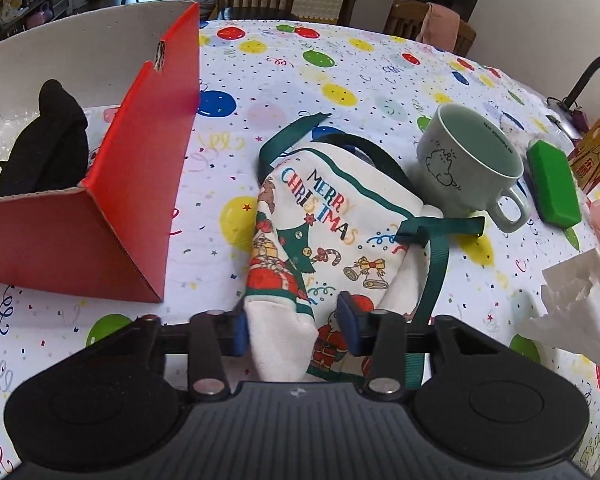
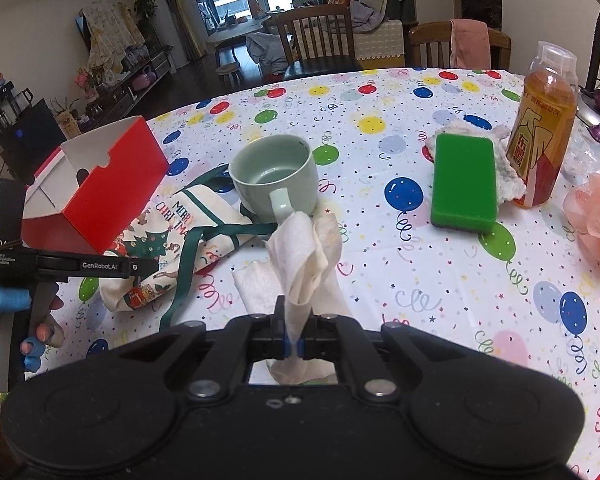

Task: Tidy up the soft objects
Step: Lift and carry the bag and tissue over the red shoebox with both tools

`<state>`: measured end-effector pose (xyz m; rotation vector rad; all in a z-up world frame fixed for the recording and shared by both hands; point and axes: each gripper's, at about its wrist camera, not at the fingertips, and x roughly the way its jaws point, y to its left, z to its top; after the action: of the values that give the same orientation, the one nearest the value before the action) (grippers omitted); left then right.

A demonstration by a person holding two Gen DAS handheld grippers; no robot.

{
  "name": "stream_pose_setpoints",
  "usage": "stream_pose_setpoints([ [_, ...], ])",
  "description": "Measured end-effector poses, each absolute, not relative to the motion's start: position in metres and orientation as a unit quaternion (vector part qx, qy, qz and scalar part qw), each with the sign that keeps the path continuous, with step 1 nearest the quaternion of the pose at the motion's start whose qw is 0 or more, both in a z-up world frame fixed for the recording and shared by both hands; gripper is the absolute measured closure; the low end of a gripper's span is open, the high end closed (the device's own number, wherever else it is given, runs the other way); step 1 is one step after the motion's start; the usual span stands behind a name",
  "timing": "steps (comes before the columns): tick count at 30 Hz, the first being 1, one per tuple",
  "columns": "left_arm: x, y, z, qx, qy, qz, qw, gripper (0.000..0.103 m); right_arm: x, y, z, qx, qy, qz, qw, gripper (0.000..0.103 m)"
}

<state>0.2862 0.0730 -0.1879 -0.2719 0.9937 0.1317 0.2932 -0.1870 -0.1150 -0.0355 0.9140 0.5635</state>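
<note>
On the balloon-print table [image 1: 340, 64], at the left, stands a red cardboard box [image 1: 132, 184] with a black cloth [image 1: 48, 140] inside. Just right of it lies the Merry Christmas cloth bag [image 1: 324, 236], its near end bunched between the narrowed fingers [image 1: 347, 322] of the left gripper [image 1: 294, 326]. Behind the bag sits a pale green mug [image 1: 468, 168], then a green sponge [image 1: 552, 184]. Farther right, the right gripper [image 2: 295, 346] is clamped on a crumpled white tissue [image 2: 304, 256].
</note>
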Motion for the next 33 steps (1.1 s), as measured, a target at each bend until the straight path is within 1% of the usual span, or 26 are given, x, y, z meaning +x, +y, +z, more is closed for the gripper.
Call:
stream_pose_setpoints([
  [1,0.286,0.072,-0.188,-0.129,0.475,0.063,0.868,0.073,0.293,-0.187,-0.115,-0.018,0.436,0.268,0.859,0.1],
  [5,0.285,0.069,-0.185,-0.115,0.472,0.052,0.872,0.086,0.294,-0.187,-0.116,-0.019,0.437,0.267,0.859,0.1],
  [8,0.283,0.065,-0.181,-0.095,0.468,0.054,0.877,0.088,0.294,-0.186,-0.116,-0.019,0.437,0.267,0.859,0.1],
  [18,0.264,0.07,-0.15,-0.119,0.441,0.032,0.889,0.091,0.291,-0.181,-0.1,-0.017,0.422,0.275,0.864,0.1],
  [33,0.227,0.096,-0.094,-0.164,0.384,-0.011,0.909,0.092,0.28,-0.147,-0.057,-0.013,0.392,0.312,0.866,0.1],
])
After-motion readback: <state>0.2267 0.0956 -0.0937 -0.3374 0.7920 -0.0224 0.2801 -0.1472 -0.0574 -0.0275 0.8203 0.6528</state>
